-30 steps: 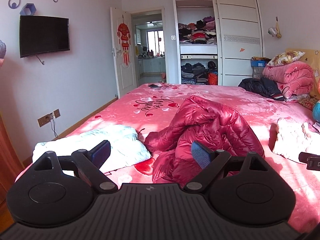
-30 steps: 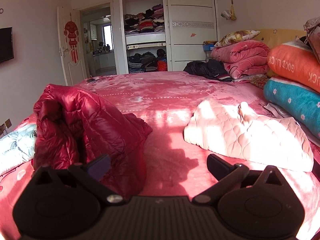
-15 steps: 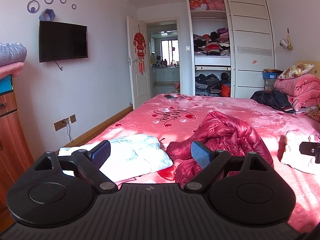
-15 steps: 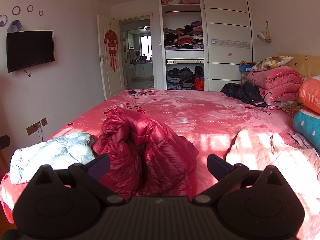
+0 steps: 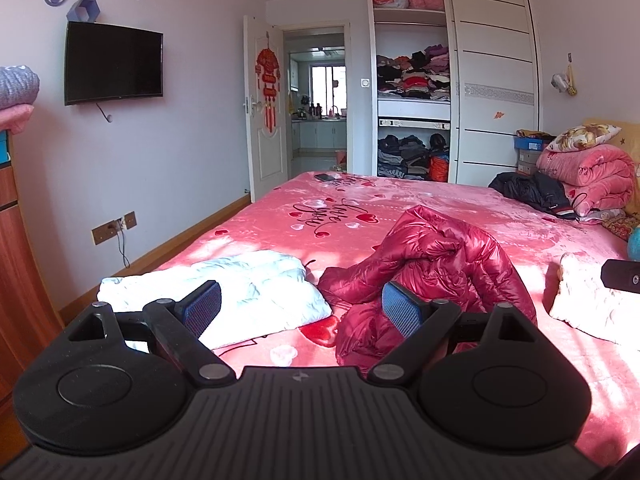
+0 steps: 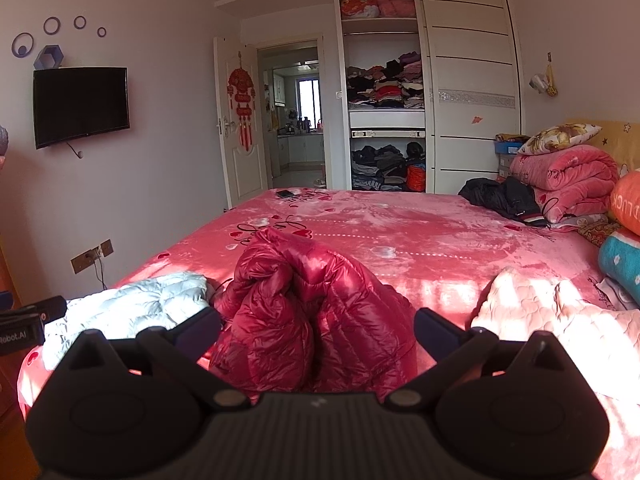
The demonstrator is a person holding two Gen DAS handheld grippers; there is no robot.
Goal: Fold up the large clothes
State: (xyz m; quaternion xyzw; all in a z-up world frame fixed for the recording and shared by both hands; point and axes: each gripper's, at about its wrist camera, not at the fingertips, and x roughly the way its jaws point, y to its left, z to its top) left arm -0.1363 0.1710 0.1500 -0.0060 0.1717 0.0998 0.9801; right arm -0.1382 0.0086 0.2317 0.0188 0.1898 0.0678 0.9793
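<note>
Jacket (image 6: 308, 312) crumpled, lower edge hidden behind right gripper (image 6: 318, 330)

Home bedroom, pink-covered bed (image 5: 420, 208), open wardrobe (image 5: 412, 80) of clothes, wall-mounted TV (image 5: 114, 64)

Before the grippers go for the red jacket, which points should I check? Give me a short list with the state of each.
1. Left gripper open, holding nothing: ok.
2. Right gripper open, holding nothing: ok.
3. Red jacket lying flat for folding: not ok, it is crumpled in a heap.
4. Nothing lying on the jacket: ok.
5. Bare bed behind the jacket for spreading it: ok.
6. Collar or hem found for a grasp: cannot tell.
</note>
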